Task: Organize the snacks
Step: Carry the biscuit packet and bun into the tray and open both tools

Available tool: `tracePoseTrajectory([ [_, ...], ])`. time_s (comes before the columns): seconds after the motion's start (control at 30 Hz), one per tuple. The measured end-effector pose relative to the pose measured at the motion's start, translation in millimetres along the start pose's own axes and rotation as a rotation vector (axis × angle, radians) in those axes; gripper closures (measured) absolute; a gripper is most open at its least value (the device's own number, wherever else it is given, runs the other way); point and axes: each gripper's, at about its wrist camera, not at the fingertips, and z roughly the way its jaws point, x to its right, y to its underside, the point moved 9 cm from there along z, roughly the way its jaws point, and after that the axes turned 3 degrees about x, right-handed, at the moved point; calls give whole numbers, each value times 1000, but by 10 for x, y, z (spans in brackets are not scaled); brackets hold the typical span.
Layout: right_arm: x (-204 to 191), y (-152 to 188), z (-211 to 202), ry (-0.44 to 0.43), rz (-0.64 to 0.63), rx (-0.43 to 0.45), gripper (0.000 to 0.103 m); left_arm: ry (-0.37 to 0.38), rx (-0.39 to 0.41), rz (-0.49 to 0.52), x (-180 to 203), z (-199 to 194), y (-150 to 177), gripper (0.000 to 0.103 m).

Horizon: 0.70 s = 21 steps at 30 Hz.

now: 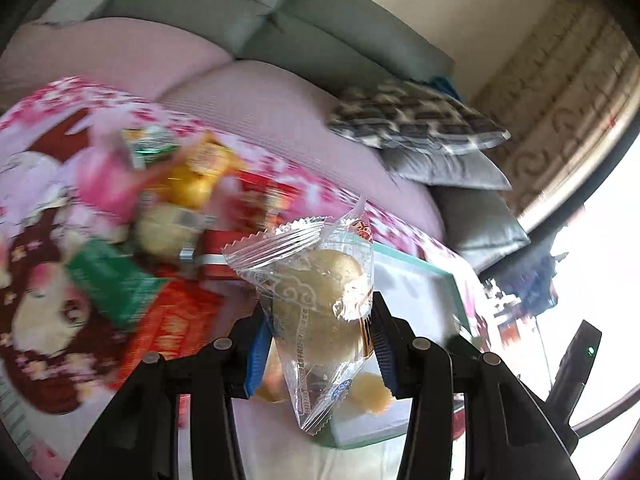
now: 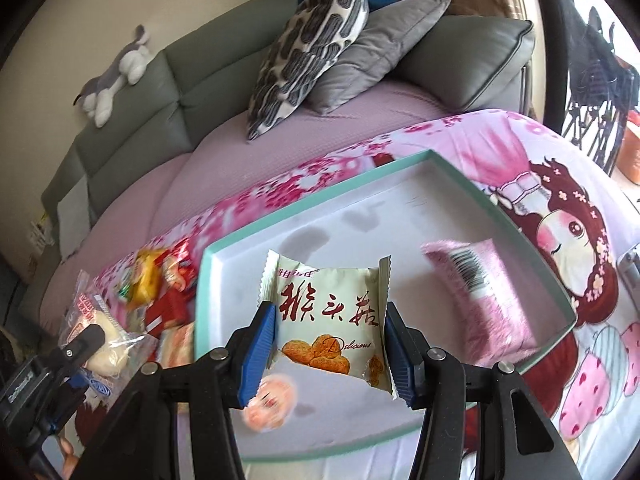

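Note:
My left gripper (image 1: 318, 334) is shut on a clear-wrapped pale round pastry (image 1: 320, 292), held above the near corner of the white tray with a teal rim (image 1: 452, 280). My right gripper (image 2: 330, 344) is shut on a cream biscuit packet (image 2: 328, 316) with red characters, held over the tray (image 2: 304, 212). In the tray lie a pink packet (image 2: 480, 300) and a round pink-and-white snack (image 2: 268, 404). A blurred heap of loose snacks (image 1: 168, 216) lies on the cloth left of the tray. The left gripper with its pastry (image 2: 104, 344) also shows at the right wrist view's left edge.
A pink cartoon-print cloth (image 2: 560, 208) covers the surface under the tray. Behind it stands a grey sofa (image 2: 160, 92) with a pink cover, patterned and grey cushions (image 2: 320, 40), and a plush toy (image 2: 116, 76). Red and yellow packets (image 2: 160, 284) lie left of the tray.

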Motion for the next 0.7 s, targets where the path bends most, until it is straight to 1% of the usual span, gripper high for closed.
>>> tracePoseTrajectory([
  [0.1,94,-28,97,16,6,3,48,10,-26,54,165,185,51,56],
  [0.33,306,27,282,44,40,-36,48,42,-92,135,515,604,141,56],
  [0.5,389,50,339,61,53,-50,48,55,-137,160,646,849,240,56],
  [0.6,429,69,370,72,65,-62,46,39,-165,178,673,991,312,56],
  [0.7,452,92,394,81,75,-81,45,28,-193,195,676,1034,359,55],
])
